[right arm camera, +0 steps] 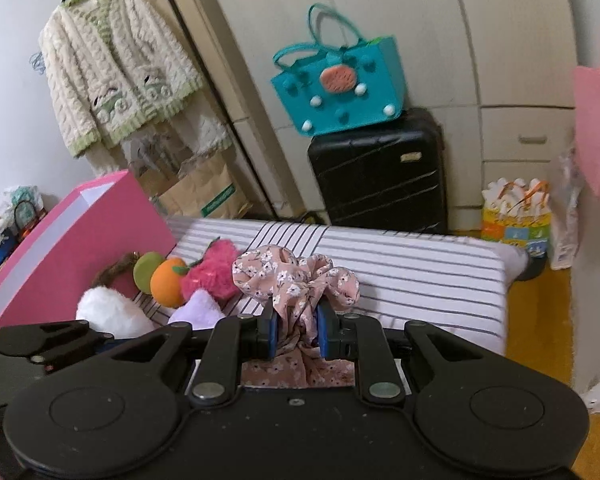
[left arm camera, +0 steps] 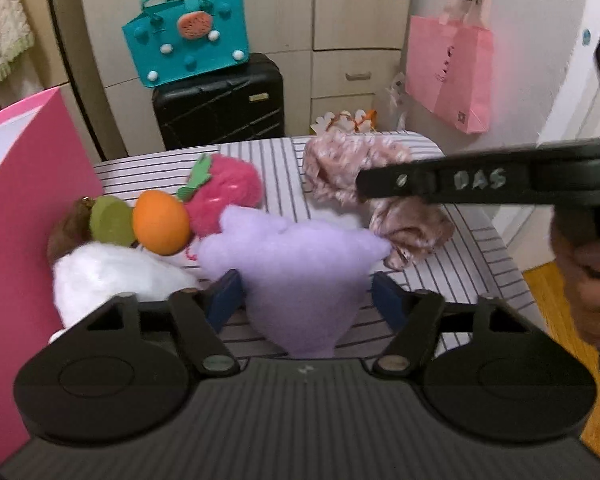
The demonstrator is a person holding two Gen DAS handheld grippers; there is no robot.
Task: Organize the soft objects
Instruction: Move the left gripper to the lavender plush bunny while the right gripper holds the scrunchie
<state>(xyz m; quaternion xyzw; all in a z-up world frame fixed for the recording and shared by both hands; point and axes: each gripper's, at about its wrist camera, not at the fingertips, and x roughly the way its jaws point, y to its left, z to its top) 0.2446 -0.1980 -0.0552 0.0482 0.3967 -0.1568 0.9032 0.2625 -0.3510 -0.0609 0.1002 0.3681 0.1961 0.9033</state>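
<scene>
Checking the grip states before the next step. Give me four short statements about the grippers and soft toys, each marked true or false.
1. The right gripper has its fingers shut on the floral fabric. True.
2. The purple plush lies between the left gripper's fingers. True.
3. The orange plush ball sits inside the teal bag. False: it lies on the striped surface beside the strawberry plush.
4. The teal bag hangs on the wall. False: it stands on the black suitcase.

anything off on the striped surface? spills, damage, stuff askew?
No spills or damage. The soft toys sit jumbled against the pink box, not sorted. The floral fabric hangs bunched from the shut right gripper; the purple plush lies between the left gripper's fingers.
</scene>
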